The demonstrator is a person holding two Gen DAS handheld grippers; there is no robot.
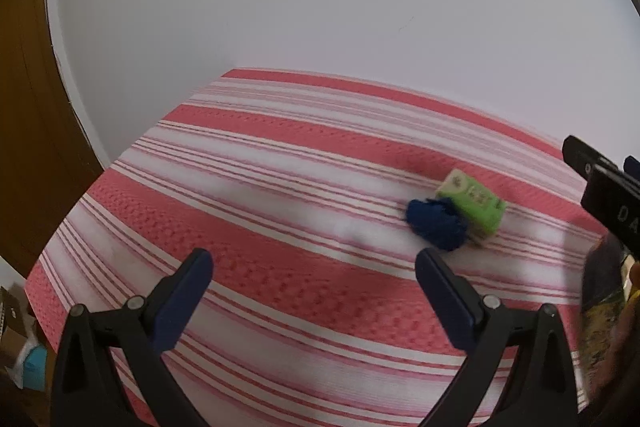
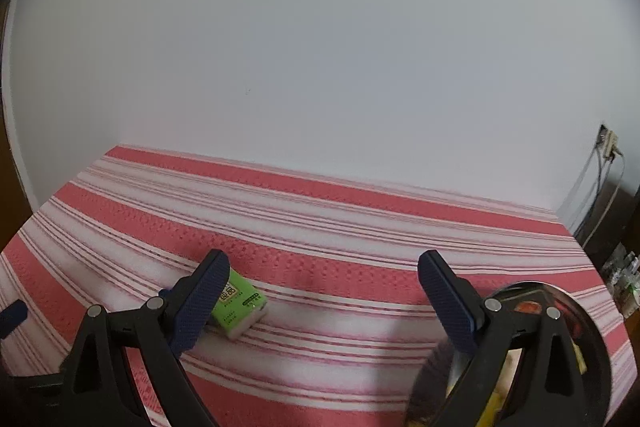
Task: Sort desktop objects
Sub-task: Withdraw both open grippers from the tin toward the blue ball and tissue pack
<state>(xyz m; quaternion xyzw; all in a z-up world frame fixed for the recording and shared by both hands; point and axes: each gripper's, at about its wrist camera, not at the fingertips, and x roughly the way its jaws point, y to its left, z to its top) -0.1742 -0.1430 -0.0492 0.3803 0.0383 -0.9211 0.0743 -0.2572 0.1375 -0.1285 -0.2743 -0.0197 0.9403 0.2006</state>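
White wall point(image 2: 320, 47) fills the upper half of both views, with a brown door point(image 1: 28, 107) at the far left; below it lies the table under a red-and-white striped cloth point(image 1: 260, 195), which takes up the rest. At the right edge sits a round metal bowl point(image 2: 592, 323) with some things already inside, too hidden behind the tong to name; it looks like the sorting destination. The left gripper point(image 1: 314, 263) hovers above the cloth with its jaws spread wide and nothing between them; the right gripper point(image 2: 324, 267) is likewise spread and empty. Smaller still, the green eraser point(image 1: 472, 201) lies flat on the cloth, ahead and to the right of the left tong, and a crumpled blue object point(image 1: 436, 223) rests touching its near side; what the blue thing is cannot be told through the blur. My judgement: because the two touch, a closing jaw could catch both, or nudge the eraser away; the cloth could also bunch under a low fingertip.
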